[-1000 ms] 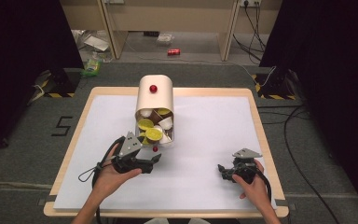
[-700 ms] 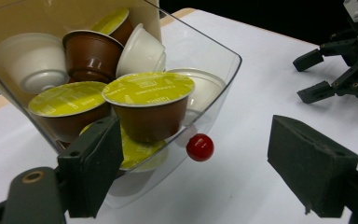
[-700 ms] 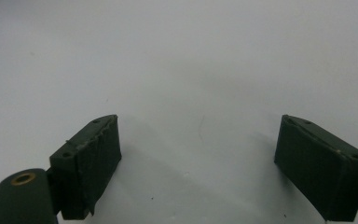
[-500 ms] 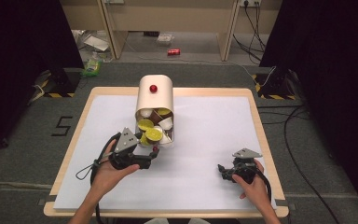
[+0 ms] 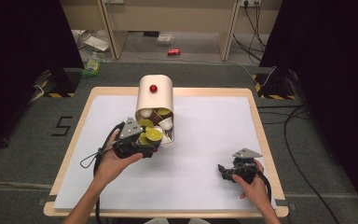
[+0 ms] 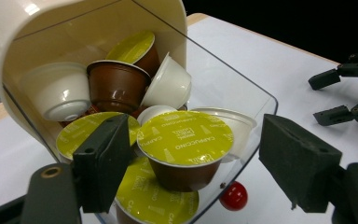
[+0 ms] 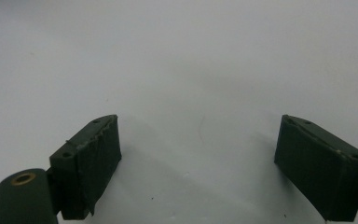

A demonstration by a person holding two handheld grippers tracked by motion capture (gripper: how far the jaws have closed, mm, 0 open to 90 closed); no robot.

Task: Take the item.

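A cream canister [image 5: 154,100] with a red knob [image 5: 153,88] lies on its side on the white table sheet [image 5: 214,135]. Several coffee capsules [image 5: 154,126] fill its mouth: brown ones with yellow-green foil lids and white ones. My left gripper [image 5: 153,145] is at that mouth, open. In the left gripper view its jaws stand on either side of a brown cappuccino capsule [image 6: 185,140] without touching it, gripper [image 6: 191,170]. The capsules rest on a clear lid [image 6: 242,100] with a red knob [image 6: 233,196]. My right gripper [image 5: 223,171] rests open and empty at the front right, jaws wide over the bare sheet [image 7: 198,168].
The wooden table edge [image 5: 261,135] frames the white sheet. My right gripper [image 6: 349,91] appears far off in the left gripper view. Beyond the table is grey floor with cables [image 5: 298,135], a red can [image 5: 173,52] and bench legs.
My left gripper has moved forward and slightly right, up to the canister's mouth, so a capsule now sits between its jaws. The right gripper has stayed put.
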